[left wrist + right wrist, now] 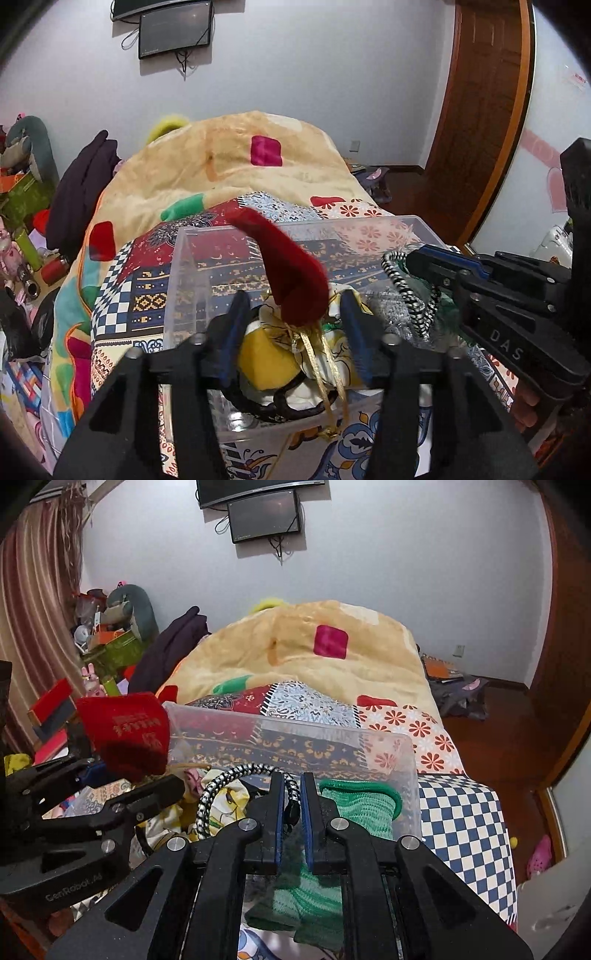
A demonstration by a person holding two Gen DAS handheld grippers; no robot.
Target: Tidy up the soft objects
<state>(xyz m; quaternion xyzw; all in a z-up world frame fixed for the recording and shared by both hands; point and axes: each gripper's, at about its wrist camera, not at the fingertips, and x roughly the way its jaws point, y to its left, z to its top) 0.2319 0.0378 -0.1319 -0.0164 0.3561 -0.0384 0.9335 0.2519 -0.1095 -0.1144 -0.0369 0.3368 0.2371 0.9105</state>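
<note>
Hanging over the clear plastic bin (192,266), the left gripper (295,332) has its jaws set fairly wide, and a red velvet pouch (291,273) stands up between its blue pads with gold ribbon (325,369) trailing down; whether the pads actually pinch the pouch cannot be told. In the right wrist view the same pouch (129,734) shows at the left, above the bin's near corner.

The right gripper (291,797) has its jaws narrowed onto a black-and-white braided cord (236,775), which loops out to the left. The left wrist view shows this cord (402,284) curving down into the bin from the right gripper's tip (417,262).

A green knitted cloth (354,805) lies inside the bin just right of the right gripper and runs beneath its fingers. A yellow-and-white printed cloth (266,358) and a black ring-shaped band (280,402) lie in the bin under the left gripper.

The bin rests on a patchwork bedspread (461,812). A cream blanket (258,166) is heaped behind it, with a dark garment (81,192) at its left side.
</note>
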